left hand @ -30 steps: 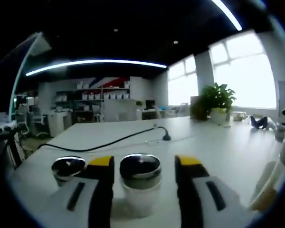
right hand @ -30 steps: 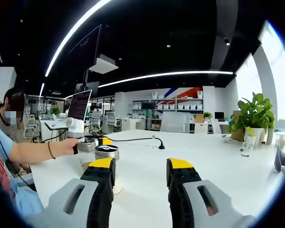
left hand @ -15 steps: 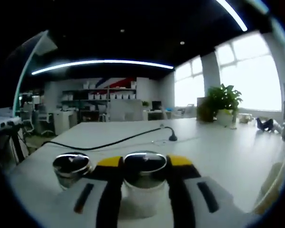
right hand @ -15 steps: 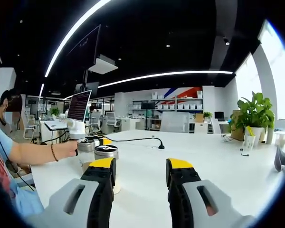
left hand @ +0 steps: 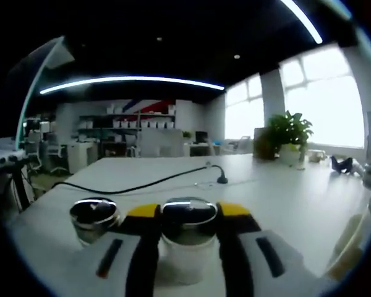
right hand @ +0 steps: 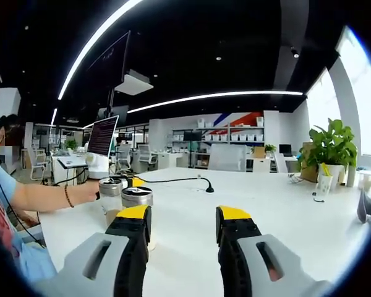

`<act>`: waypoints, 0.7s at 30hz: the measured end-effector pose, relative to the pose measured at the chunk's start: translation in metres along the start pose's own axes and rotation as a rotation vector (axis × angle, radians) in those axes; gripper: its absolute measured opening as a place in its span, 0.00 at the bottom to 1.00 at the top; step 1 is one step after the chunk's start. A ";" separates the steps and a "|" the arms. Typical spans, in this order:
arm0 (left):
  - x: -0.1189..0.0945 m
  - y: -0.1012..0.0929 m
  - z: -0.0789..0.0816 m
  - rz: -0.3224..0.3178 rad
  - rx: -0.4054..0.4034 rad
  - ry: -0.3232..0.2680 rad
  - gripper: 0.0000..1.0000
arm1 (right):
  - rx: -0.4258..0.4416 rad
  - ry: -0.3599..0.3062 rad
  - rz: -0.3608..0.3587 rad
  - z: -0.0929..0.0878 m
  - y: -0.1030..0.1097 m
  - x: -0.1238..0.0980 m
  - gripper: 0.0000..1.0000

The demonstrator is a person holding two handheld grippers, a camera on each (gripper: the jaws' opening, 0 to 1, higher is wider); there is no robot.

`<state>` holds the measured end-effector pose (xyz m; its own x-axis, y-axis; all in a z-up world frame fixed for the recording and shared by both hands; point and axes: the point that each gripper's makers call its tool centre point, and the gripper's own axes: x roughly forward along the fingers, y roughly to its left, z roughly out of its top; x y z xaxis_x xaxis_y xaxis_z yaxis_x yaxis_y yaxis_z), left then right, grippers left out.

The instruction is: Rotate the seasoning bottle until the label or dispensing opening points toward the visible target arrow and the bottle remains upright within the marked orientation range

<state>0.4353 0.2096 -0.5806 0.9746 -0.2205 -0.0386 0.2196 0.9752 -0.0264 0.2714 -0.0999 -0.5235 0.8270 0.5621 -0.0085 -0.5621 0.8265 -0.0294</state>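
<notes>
Lower centre of the left gripper view: the left claw is clamped on the white seasoning bottle with a chrome cap, upright on the white desk, a grip suited to twisting. The right claw stands apart, empty, held clear.

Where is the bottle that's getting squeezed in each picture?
Left gripper view: the bottle sits low in the middle, between this gripper's yellow-tipped jaws.
Right gripper view: the same bottle is left of middle, just above the right gripper's left jaw.
Shared landmark: the potted plant by the window.
</notes>
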 end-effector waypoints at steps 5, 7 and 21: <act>-0.010 -0.008 0.010 -0.024 -0.024 -0.030 0.36 | 0.004 0.004 -0.006 -0.002 -0.002 0.000 0.42; -0.010 -0.007 0.014 -0.035 -0.026 -0.040 0.36 | 0.002 0.004 -0.005 -0.001 -0.001 0.000 0.42; -0.047 -0.012 0.031 -0.130 -0.007 -0.058 0.36 | -0.029 0.025 -0.030 -0.006 -0.006 0.003 0.42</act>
<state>0.3884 0.2092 -0.5478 0.9388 -0.3437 0.0230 0.3443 0.9382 -0.0347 0.2770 -0.1036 -0.5290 0.8437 0.5358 -0.0321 -0.5368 0.8416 -0.0593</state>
